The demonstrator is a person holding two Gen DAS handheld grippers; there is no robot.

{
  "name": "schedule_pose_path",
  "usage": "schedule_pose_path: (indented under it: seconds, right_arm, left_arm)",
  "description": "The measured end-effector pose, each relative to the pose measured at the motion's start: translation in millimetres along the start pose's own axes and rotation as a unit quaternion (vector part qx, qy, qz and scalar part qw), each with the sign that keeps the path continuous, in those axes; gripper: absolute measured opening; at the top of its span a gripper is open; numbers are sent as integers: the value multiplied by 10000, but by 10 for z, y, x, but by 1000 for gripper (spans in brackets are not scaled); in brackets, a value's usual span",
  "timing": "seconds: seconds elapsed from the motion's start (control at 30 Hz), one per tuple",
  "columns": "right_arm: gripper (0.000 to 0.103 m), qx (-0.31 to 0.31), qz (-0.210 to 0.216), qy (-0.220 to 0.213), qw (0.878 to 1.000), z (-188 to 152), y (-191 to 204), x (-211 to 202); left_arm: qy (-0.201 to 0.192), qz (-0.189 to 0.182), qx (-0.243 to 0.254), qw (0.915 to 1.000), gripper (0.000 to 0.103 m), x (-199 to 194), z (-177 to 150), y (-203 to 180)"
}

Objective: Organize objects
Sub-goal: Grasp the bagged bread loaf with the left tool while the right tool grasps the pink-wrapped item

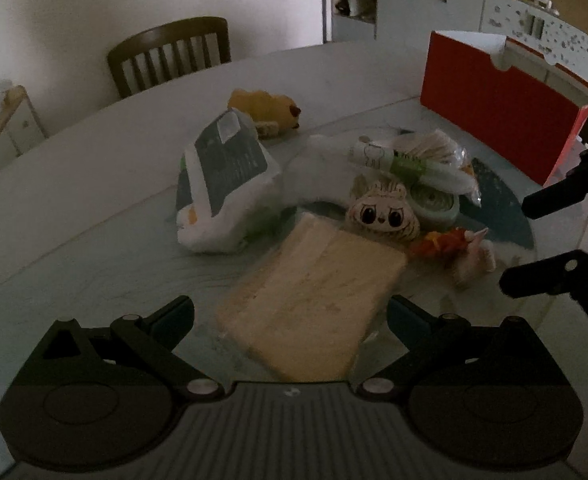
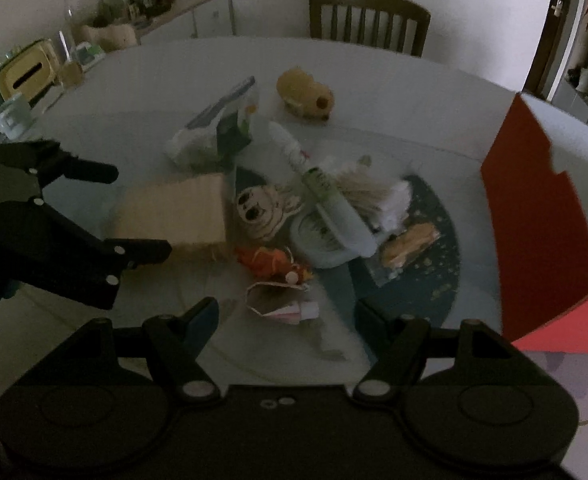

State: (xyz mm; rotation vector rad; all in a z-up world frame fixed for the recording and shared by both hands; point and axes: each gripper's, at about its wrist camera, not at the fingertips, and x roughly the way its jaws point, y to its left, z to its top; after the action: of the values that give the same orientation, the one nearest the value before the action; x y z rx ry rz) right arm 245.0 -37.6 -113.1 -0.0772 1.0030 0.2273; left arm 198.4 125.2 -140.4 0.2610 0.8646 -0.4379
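Note:
A pile of objects lies on the round table (image 1: 74,184). A flat tan packet (image 1: 314,300) lies between the fingers of my open left gripper (image 1: 290,316); it also shows in the right wrist view (image 2: 174,216). Beyond it are a white and grey bag (image 1: 222,176), a striped big-eyed plush (image 1: 382,212), a white tube (image 1: 398,160), an orange toy (image 1: 442,244) and a yellow plush (image 1: 266,110). My open right gripper (image 2: 286,316) hovers over a small pink and white toy (image 2: 282,304), near the orange toy (image 2: 274,260). The red box (image 2: 542,220) stands open at the right.
A wooden chair (image 1: 170,56) stands behind the table. A sideboard with bottles and jars (image 2: 146,4) is at the far left, with a yellow tissue box (image 2: 26,72) at the table's left edge. Cabinets (image 1: 434,0) stand behind the red box (image 1: 498,104).

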Motion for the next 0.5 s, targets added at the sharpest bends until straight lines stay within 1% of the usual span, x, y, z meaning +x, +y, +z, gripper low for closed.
schedule_pose_path:
  seconds: [0.1,0.33,0.5]
  right_arm:
    - [75,21,48,116,9999,5,11,98]
    - [74,169,134,332,9992,-3,-3,255]
    - [74,285,121,431,9986,-21,-37,325]
  left_arm:
    - [48,-96,116,9999,103,74,25,7]
    - [292,-507,359,9976,103,264,69,37]
    - [364,-613,382,9967,103,343,91,55]
